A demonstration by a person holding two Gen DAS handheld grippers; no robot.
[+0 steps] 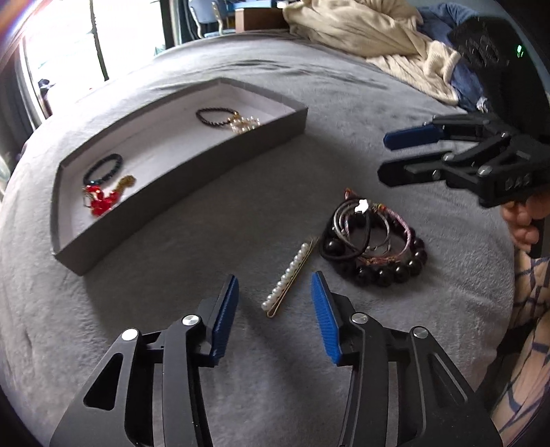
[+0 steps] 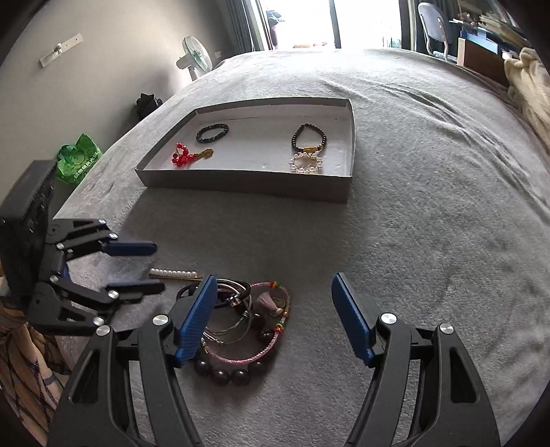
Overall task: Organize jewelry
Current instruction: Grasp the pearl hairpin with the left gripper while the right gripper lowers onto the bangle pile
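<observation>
A grey tray [image 1: 192, 161] [image 2: 240, 180] lies on the grey bed and holds a dark bead bracelet [image 1: 103, 168] [image 2: 212, 132], a red bead piece [image 1: 99, 201] [image 2: 182, 158], a brown bead bracelet [image 1: 213, 117] [image 2: 308, 137] and a pearl bracelet [image 1: 244, 123] [image 2: 307, 163]. A pearl hair pin [image 1: 287, 278] [image 2: 173, 273] lies on the bed between the pads of my open left gripper [image 1: 275, 283] [image 2: 149, 266]. A pile of bracelets and hair ties [image 1: 373, 240] [image 2: 240, 326] lies beside it. My right gripper [image 2: 275, 287] [image 1: 385, 154] is open and empty above the pile.
A cream blanket and blue clothes [image 1: 378, 37] lie at the bed's far side. A fan [image 2: 196, 58], a green bag [image 2: 77, 160] and a chair [image 2: 433, 27] stand beyond the bed. The person's hand and patterned sleeve [image 1: 526, 275] are at the right.
</observation>
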